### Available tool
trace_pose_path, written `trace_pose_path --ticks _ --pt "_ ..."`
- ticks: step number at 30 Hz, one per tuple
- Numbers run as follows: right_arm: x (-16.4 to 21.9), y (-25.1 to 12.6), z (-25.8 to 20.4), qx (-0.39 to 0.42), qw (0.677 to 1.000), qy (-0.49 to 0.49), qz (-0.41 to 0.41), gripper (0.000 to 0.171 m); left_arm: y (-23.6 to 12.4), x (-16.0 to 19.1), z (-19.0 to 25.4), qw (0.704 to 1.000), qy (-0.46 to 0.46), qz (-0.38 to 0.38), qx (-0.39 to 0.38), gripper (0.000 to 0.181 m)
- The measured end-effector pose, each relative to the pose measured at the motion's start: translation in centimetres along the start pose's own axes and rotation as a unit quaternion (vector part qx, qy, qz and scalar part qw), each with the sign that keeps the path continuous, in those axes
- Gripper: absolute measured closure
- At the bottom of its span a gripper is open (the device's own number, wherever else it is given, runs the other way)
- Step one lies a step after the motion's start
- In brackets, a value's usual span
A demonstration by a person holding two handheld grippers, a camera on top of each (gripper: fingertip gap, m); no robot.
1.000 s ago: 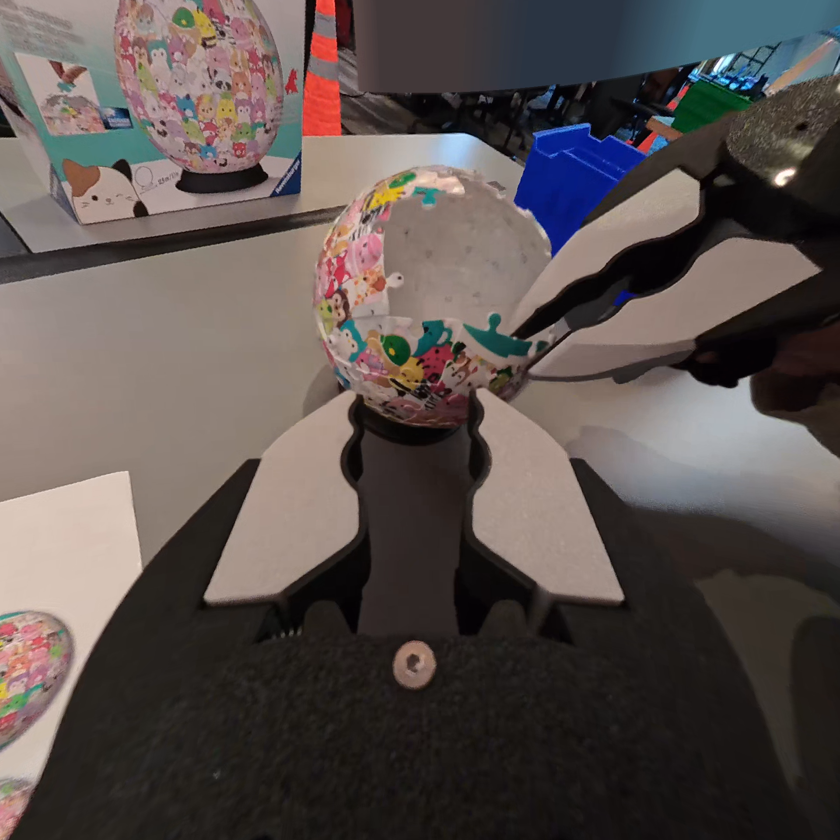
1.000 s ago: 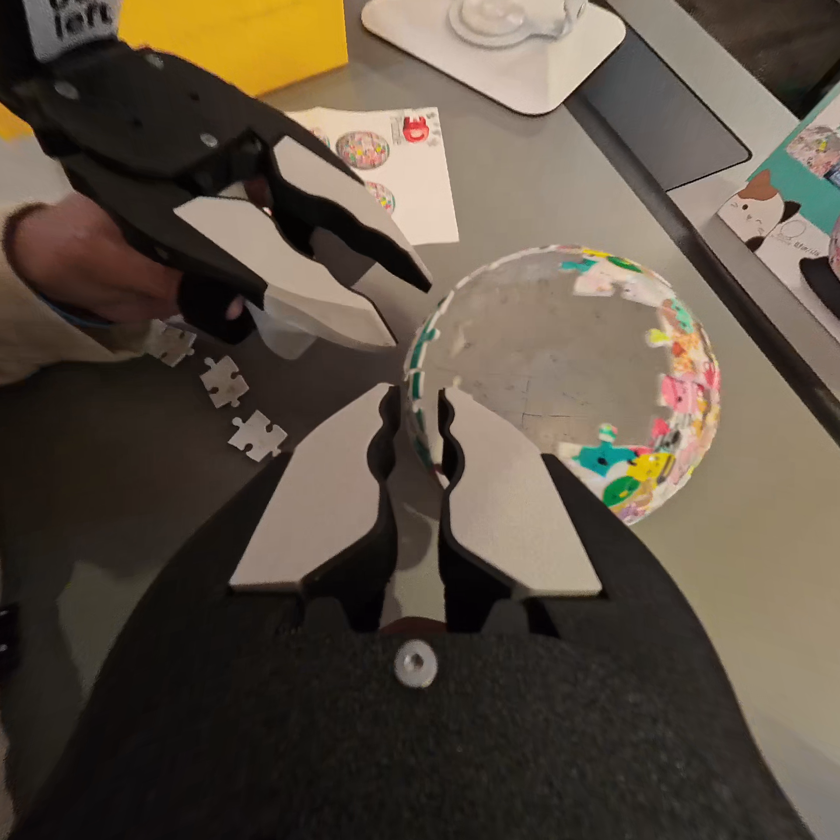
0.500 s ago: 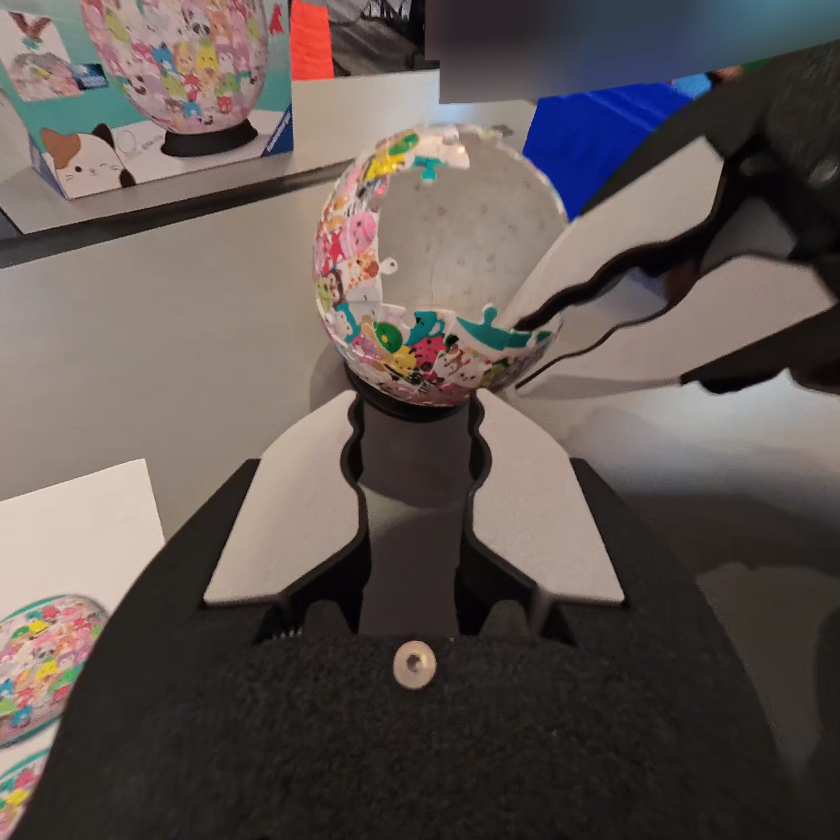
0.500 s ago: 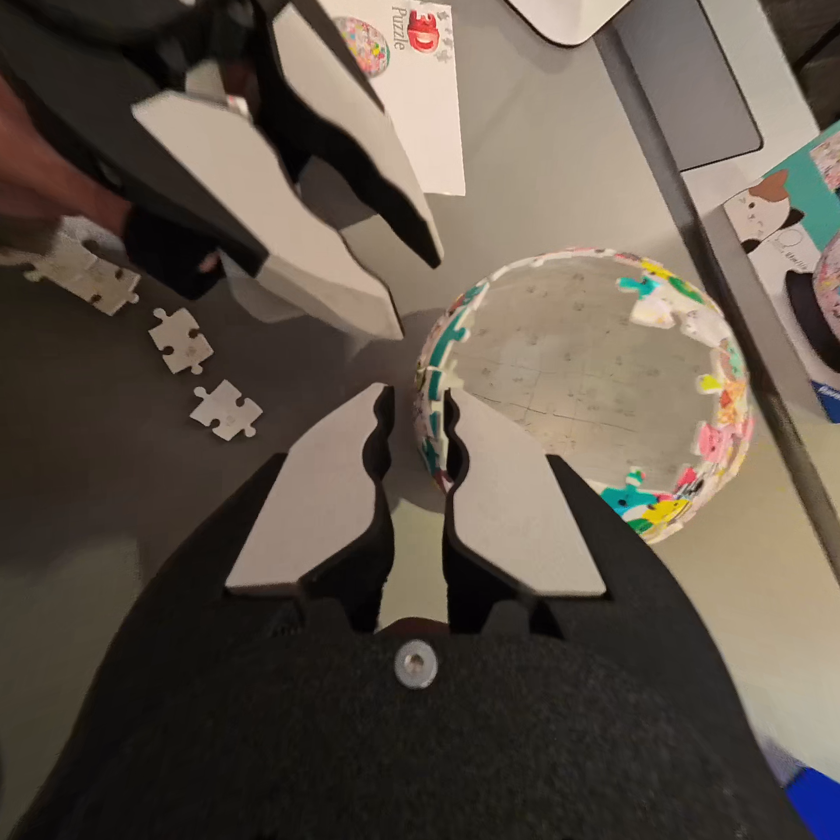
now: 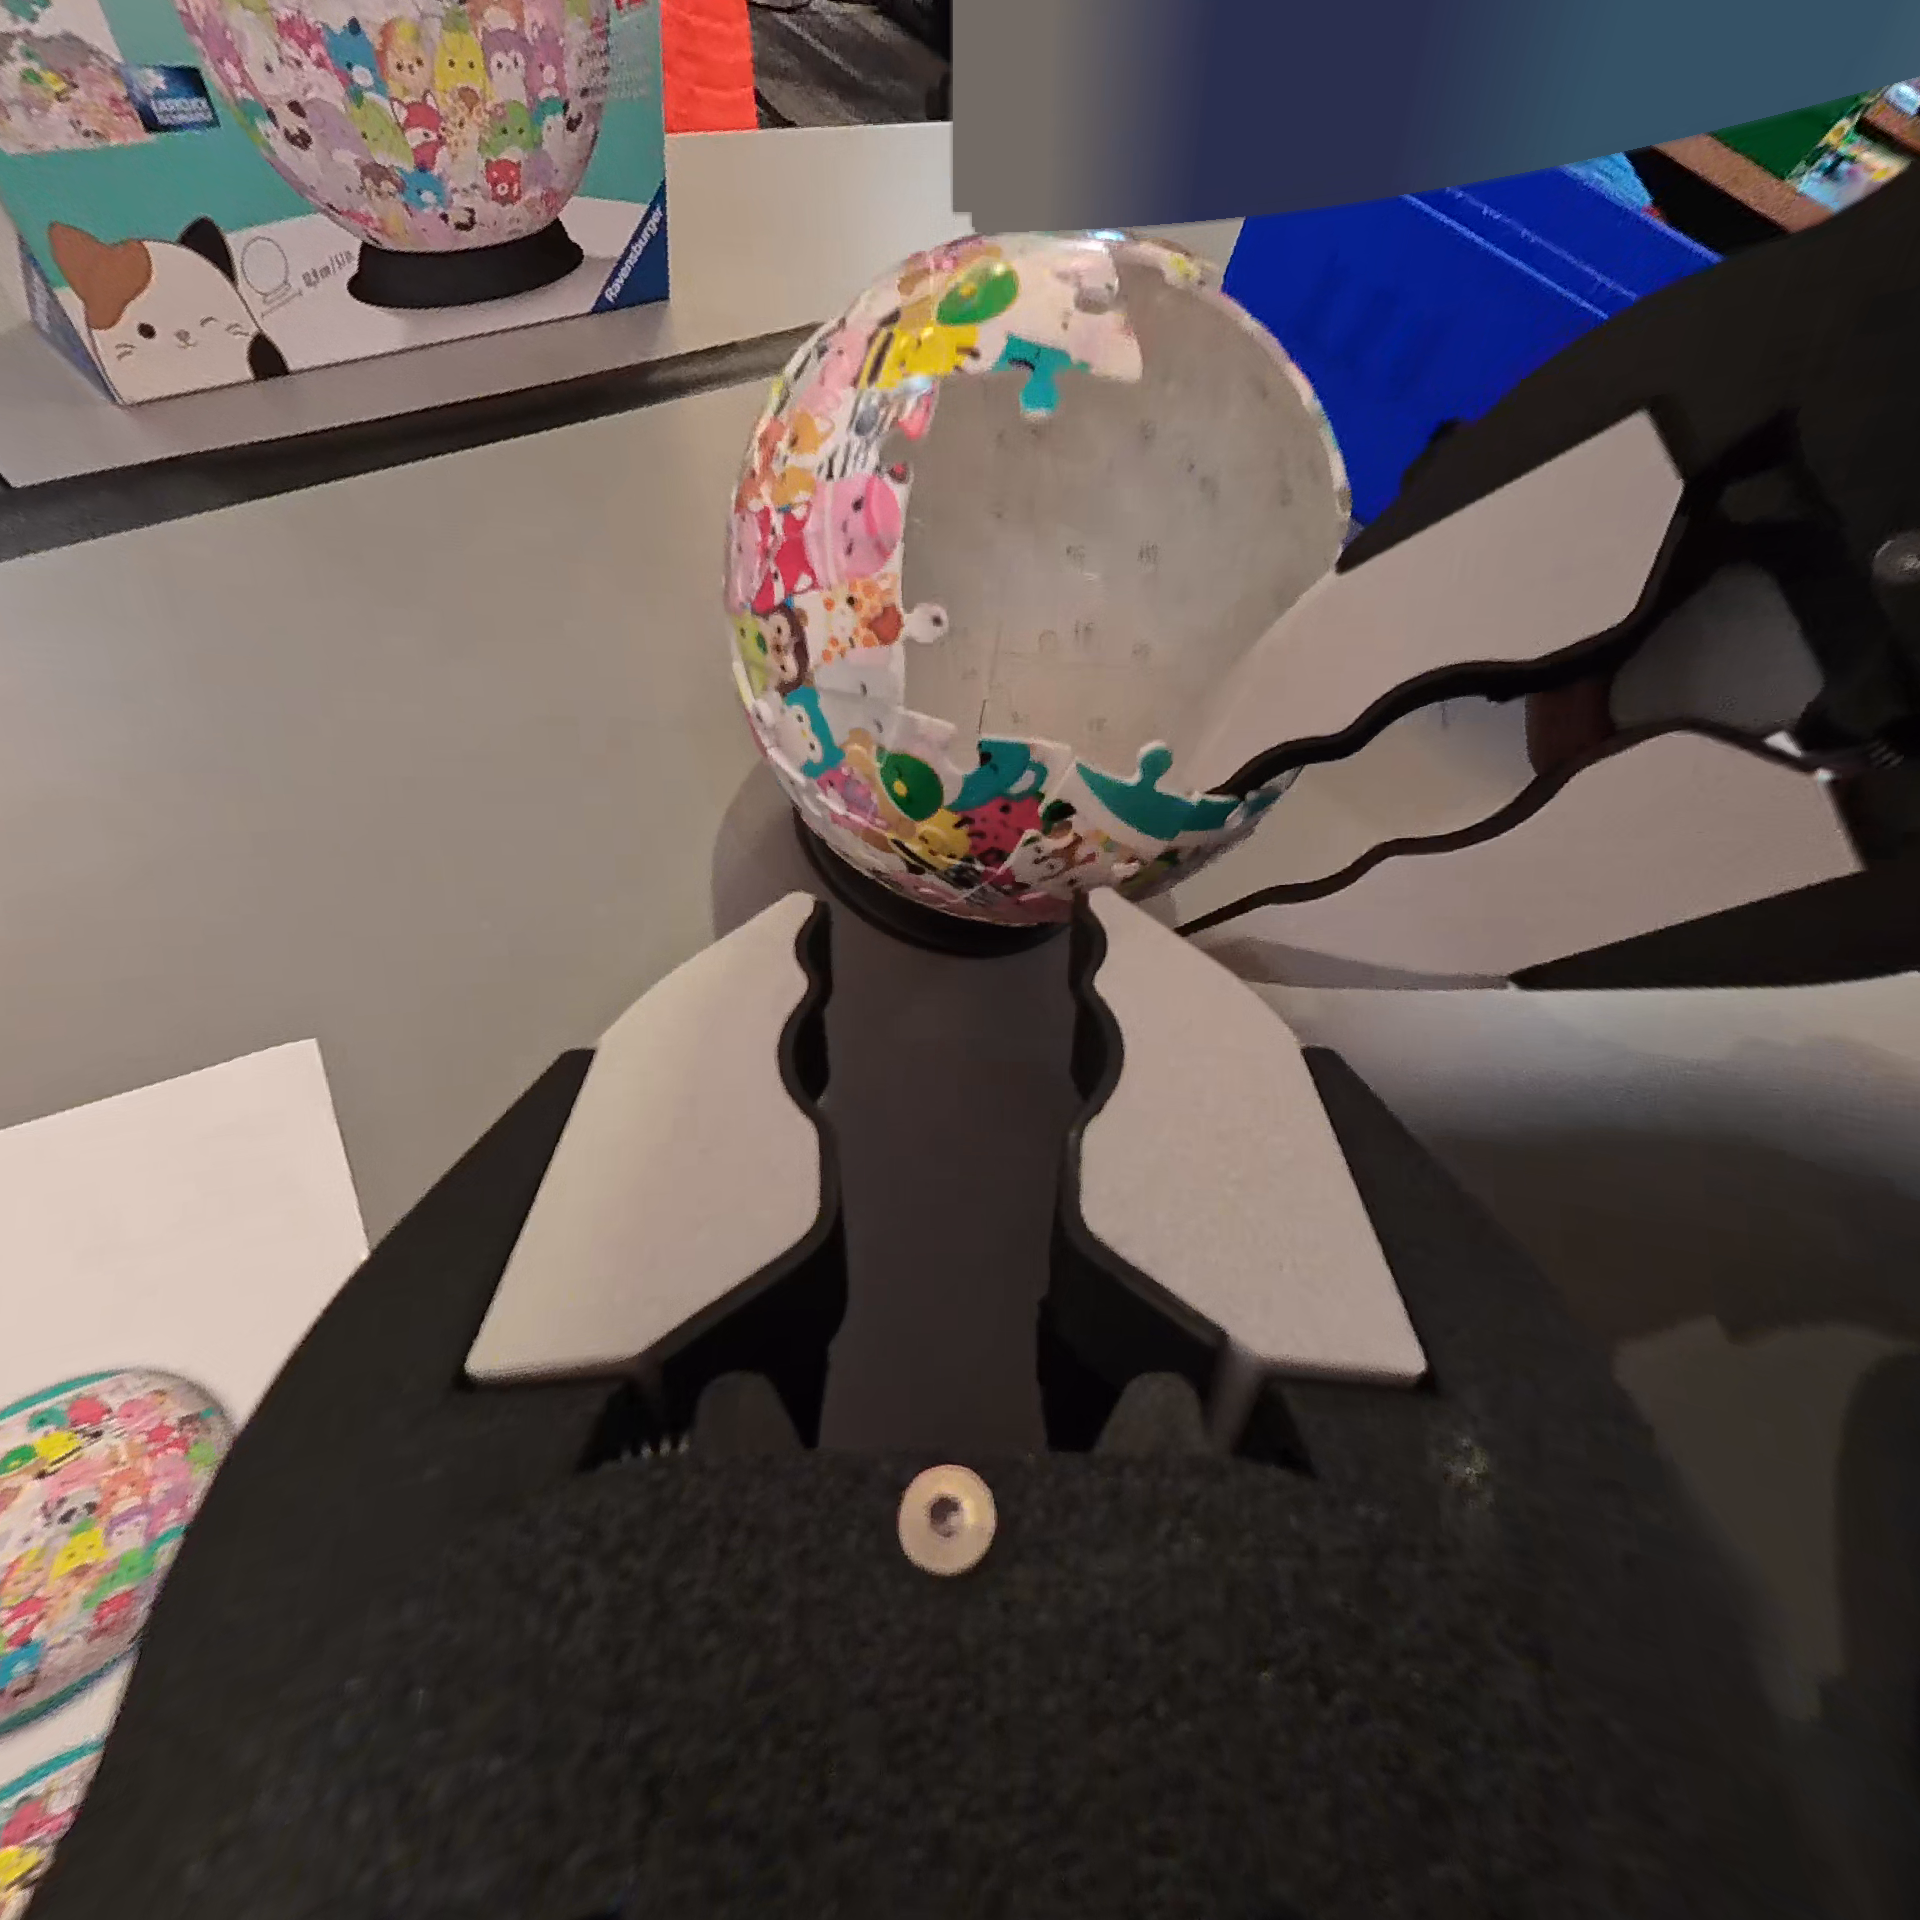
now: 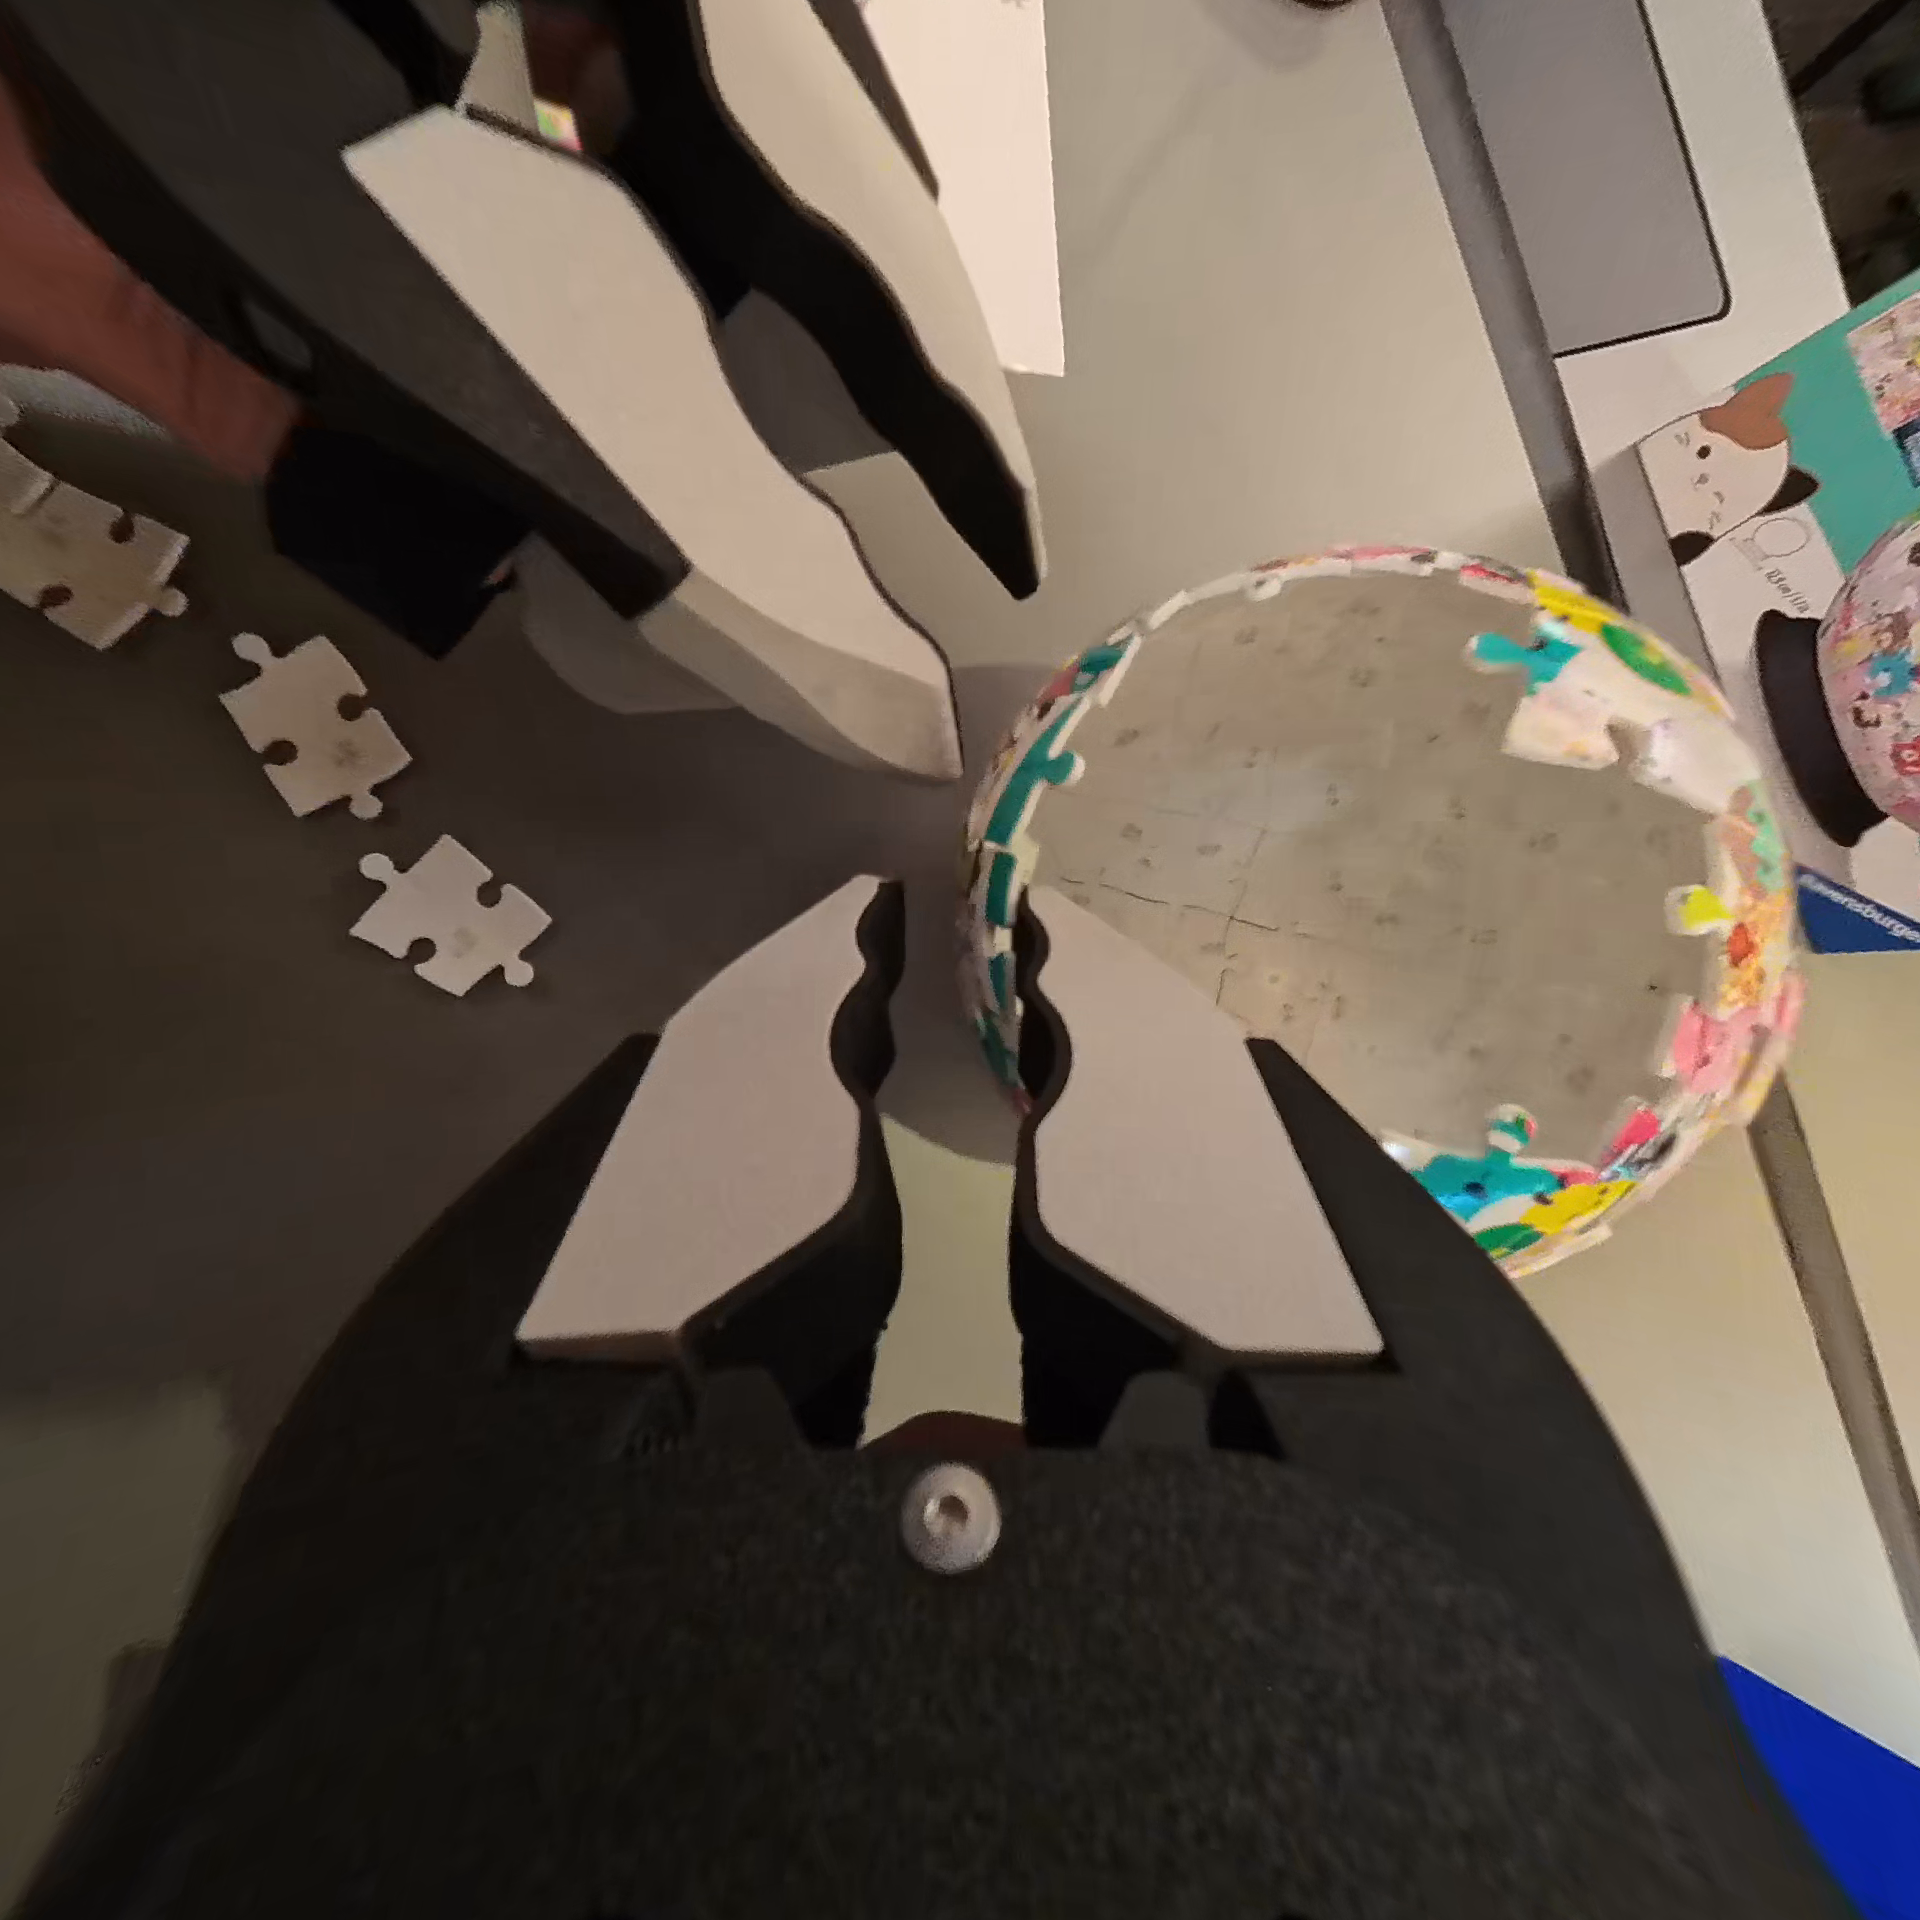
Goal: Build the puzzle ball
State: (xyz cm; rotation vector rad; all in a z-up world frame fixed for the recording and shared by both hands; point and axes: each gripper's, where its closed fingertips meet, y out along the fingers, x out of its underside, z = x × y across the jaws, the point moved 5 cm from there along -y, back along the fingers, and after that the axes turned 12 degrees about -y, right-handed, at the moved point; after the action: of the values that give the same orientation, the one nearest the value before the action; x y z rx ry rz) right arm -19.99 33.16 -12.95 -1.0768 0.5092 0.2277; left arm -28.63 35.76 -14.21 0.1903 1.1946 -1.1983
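The partly built puzzle ball [image 5: 831, 582] stands on a black ring stand [image 5: 925, 930] on the grey table, its white inner shell open toward me; it also shows in the right wrist view [image 6: 1351, 831]. My left gripper [image 5: 945, 925] is open and empty, its fingertips just in front of the stand on either side; the right wrist view shows it [image 6: 987, 675] above and left of the ball. My right gripper [image 6: 956, 904] is open and straddles the ball's teal rim [image 6: 1003, 894], one finger inside the shell and one outside; it reaches in from the right in the left wrist view [image 5: 1210, 852].
Several loose pieces lie white side up left of the ball [image 6: 312, 738] [image 6: 452, 914]. The puzzle box [image 5: 343, 187] stands behind on a second table, also seen in the right wrist view [image 6: 1766, 499]. A printed leaflet [image 5: 156, 1247] lies front left. A blue bin [image 5: 1455, 312] stands behind right. There is about 4 centimetres between the tips of the two grippers.
Both grippers have moved closer to the ball. The right gripper's jaws have widened a little around the rim. The left gripper has stayed open.
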Motion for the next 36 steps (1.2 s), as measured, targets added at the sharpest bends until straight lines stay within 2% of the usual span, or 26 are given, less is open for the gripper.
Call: trace_pose_path --ticks 8,12,18,22,29,36 --pt "0.6 0.9 -0.5 0.025 0.999 -0.028 -0.032 0.151 0.3 0.2 0.4 1.000 0.014 -0.006 -0.002 0.138" --pt "0.0 0.4 0.0 0.043 0.998 -0.027 -0.023 0.151 0.1 0.4 0.1 1.000 0.014 -0.005 -0.007 0.138" --pt "-1.1 0.2 0.4 -0.026 0.998 0.048 0.003 0.151 -1.3 0.9 -0.7 1.000 0.001 0.017 -0.016 0.138" --pt "-0.7 0.5 1.0 -0.062 0.994 0.093 -0.017 0.152 -2.0 1.5 -1.0 1.000 -0.014 0.023 -0.012 0.138" --pt "-1.0 0.6 0.9 -0.060 0.994 0.073 -0.047 0.166 -2.4 1.5 -0.6 0.999 -0.022 0.032 0.004 0.140" --pt "-1.0 0.7 0.8 -0.057 0.995 0.064 -0.052 0.166 -2.7 1.0 -0.5 0.999 -0.025 0.038 0.009 0.140"
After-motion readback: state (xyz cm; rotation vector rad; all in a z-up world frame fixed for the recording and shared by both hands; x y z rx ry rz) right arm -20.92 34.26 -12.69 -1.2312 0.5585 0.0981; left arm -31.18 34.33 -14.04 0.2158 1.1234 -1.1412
